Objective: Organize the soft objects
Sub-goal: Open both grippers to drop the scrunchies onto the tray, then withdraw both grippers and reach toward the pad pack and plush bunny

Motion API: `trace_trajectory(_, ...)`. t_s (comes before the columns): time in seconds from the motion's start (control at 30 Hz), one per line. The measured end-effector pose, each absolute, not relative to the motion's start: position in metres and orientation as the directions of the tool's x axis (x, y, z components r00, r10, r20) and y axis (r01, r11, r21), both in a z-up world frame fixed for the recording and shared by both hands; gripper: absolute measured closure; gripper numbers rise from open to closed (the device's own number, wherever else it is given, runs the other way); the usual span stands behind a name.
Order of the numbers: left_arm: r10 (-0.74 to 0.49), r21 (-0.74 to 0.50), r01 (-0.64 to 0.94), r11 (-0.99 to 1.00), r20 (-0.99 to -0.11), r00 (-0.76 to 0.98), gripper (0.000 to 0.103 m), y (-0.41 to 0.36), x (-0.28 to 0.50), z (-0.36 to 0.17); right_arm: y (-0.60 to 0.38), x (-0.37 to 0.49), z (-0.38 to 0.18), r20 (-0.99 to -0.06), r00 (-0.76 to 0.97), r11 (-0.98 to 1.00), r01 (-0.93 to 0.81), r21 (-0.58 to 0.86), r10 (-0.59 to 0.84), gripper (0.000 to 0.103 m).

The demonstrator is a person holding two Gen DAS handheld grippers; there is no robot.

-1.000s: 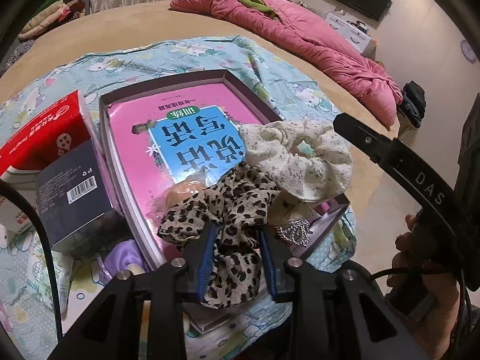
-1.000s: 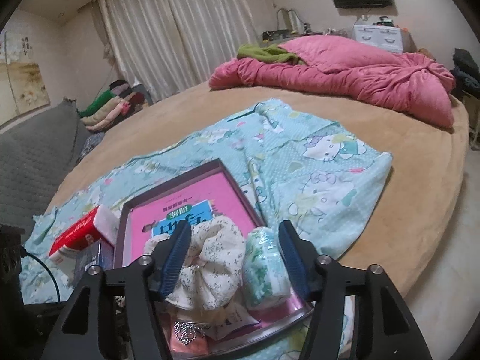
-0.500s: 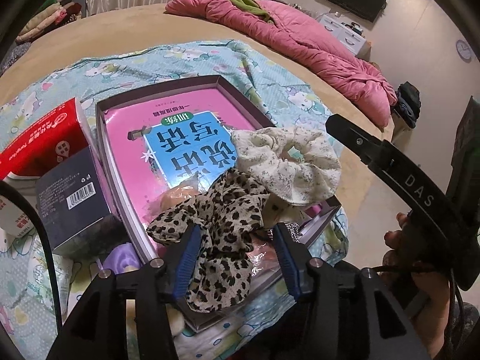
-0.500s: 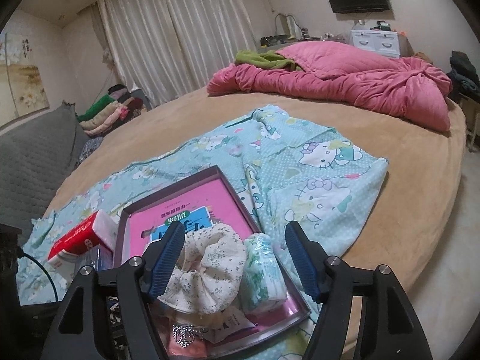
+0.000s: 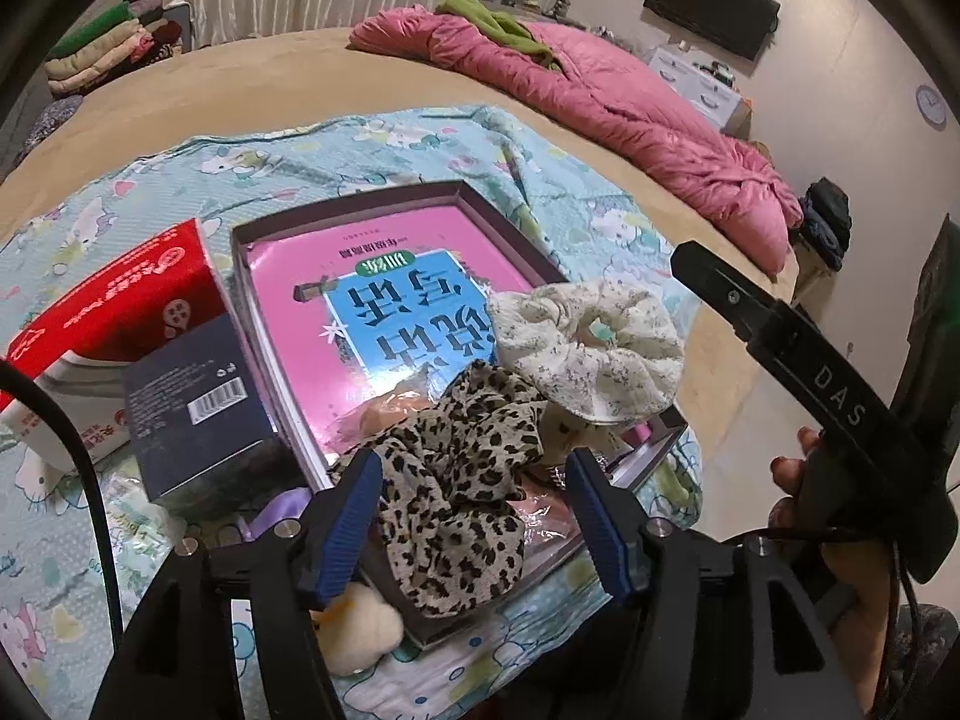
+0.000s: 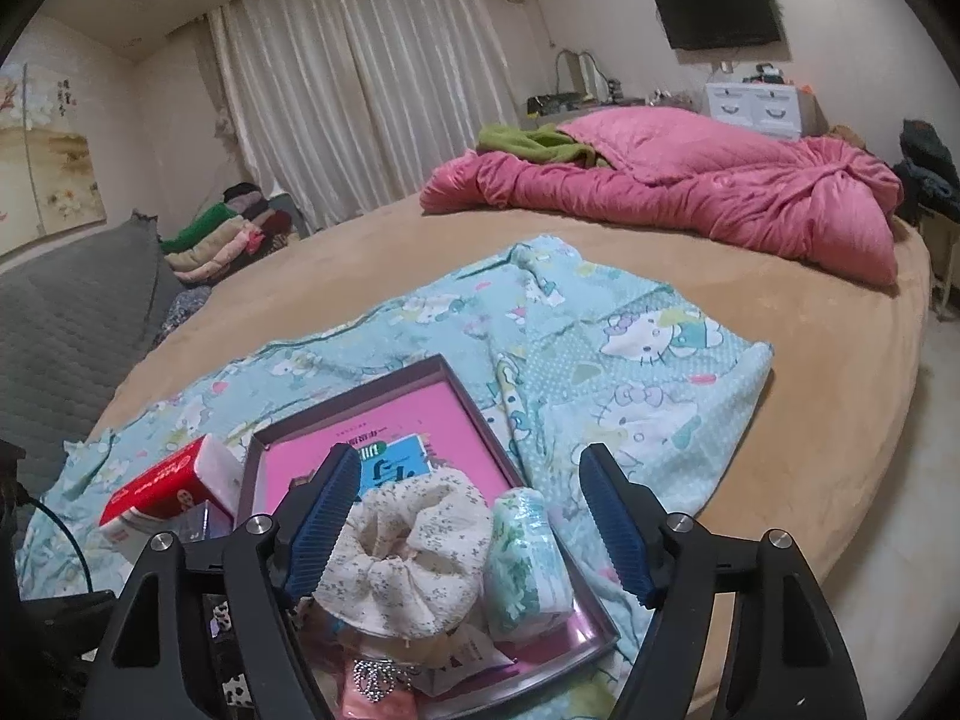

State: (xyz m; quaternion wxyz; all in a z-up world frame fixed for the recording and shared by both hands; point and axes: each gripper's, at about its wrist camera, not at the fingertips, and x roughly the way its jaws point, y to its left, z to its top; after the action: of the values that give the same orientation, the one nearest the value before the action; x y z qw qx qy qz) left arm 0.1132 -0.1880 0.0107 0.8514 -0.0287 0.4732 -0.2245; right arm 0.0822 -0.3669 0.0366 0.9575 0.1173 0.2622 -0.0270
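A leopard-print scrunchie (image 5: 462, 480) lies on the near edge of a shallow purple tray (image 5: 480, 204) that holds a pink book (image 5: 384, 294). My left gripper (image 5: 474, 516) is open, its blue pads either side of that scrunchie and clear of it. A cream floral scrunchie (image 5: 594, 342) lies on the tray's right side; it also shows in the right wrist view (image 6: 408, 552). My right gripper (image 6: 468, 516) is open and empty above it. A small green-patterned tissue pack (image 6: 528, 558) lies beside it in the tray (image 6: 456, 372).
A red tissue box (image 5: 114, 306) and a dark blue box (image 5: 192, 396) stand left of the tray on a Hello Kitty blanket (image 6: 630, 348). A cream plush (image 5: 360, 636) lies by the tray's near corner. A pink quilt (image 6: 690, 186) lies at the bed's far side.
My left gripper has opened, let go of the leopard-print scrunchie and drawn back; the scrunchie stays on the tray edge. My right gripper has opened wider and pulled back a little.
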Motion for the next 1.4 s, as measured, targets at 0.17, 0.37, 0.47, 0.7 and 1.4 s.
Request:
trace_trajectory(0.17, -0.411, -0.266, 0.344, 0.901, -0.779, 0.474, 0.034, -0.177, 0.108, 0.019, -0.355, 0.077, 0.045, -0.484, 0.875, 0.98, 0.079, 0.184, 0.021, 0.021)
trace_trajectory(0.37, -0.39, -0.25, 0.321, 0.913, -0.766, 0.512, 0.032, -0.158, 0.102, 0.028, -0.331, 0.073, 0.054, -0.476, 0.877, 0.988, 0.004, 0.154, 0.071, 0.021)
trace_trajectory(0.47, -0.377, -0.247, 0.301, 0.921, -0.76, 0.53, 0.03, -0.145, 0.098, 0.033, -0.317, 0.071, 0.058, -0.474, 0.876, 0.99, -0.028, 0.14, 0.092, 0.019)
trace_trajectory(0.7, -0.35, -0.265, 0.23, 0.936, -0.75, 0.561, 0.028, -0.103, 0.097, 0.042, -0.287, 0.061, 0.073, -0.448, 0.884, 0.99, -0.102, 0.101, 0.137, 0.016)
trace_trajectory(1.4, -0.225, -0.216, 0.092, 0.972, -0.744, 0.629, 0.027, -0.02, 0.084, 0.056, -0.193, 0.03, 0.079, -0.492, 0.829, 0.943, -0.329, -0.044, 0.266, 0.014)
